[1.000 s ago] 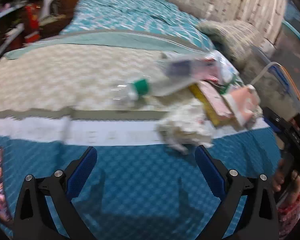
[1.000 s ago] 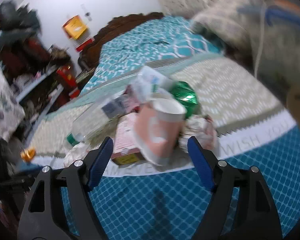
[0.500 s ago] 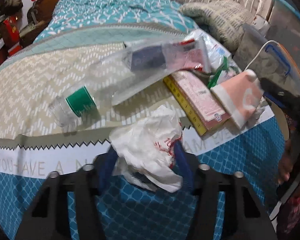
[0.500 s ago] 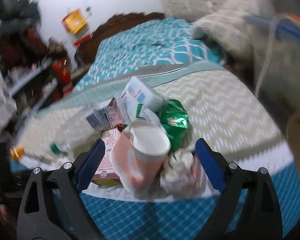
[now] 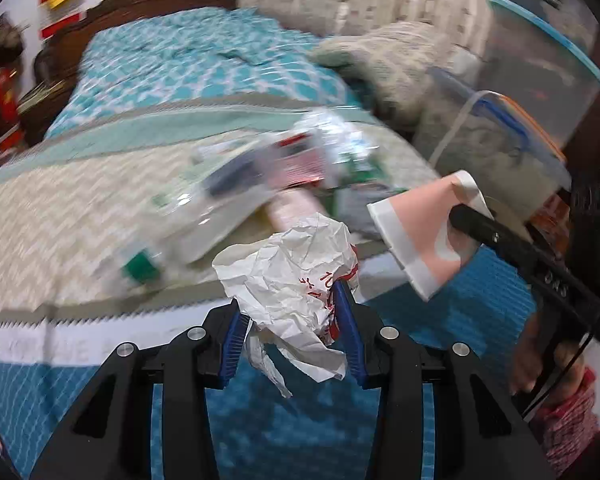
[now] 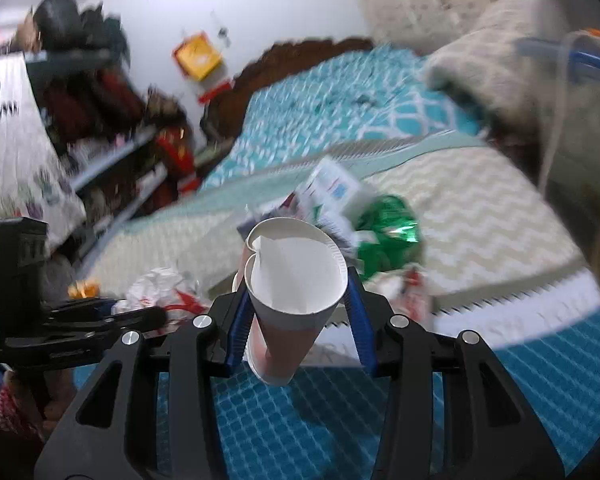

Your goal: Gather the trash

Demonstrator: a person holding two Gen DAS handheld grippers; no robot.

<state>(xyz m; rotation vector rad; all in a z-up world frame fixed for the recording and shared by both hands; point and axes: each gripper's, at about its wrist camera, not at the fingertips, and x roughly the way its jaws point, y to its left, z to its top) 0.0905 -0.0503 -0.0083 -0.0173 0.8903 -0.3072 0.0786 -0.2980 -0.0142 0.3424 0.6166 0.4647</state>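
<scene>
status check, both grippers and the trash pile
Left gripper shut on crumpled paper. Right gripper shut on pink cup. Bottle, green wrapper left on bed. Nothing blocking.

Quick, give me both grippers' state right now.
Left gripper: closed on the crumpled paper.
Right gripper: closed on the paper cup.

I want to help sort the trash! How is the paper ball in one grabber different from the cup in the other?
The crumpled paper is a shapeless white wad with red print; the paper cup is pink with white bands and keeps its cone shape, though its rim is squashed. The left gripper holds the paper; the right gripper holds the cup, its open mouth facing the camera. Both are clamped between blue fingers above the bed.
</scene>
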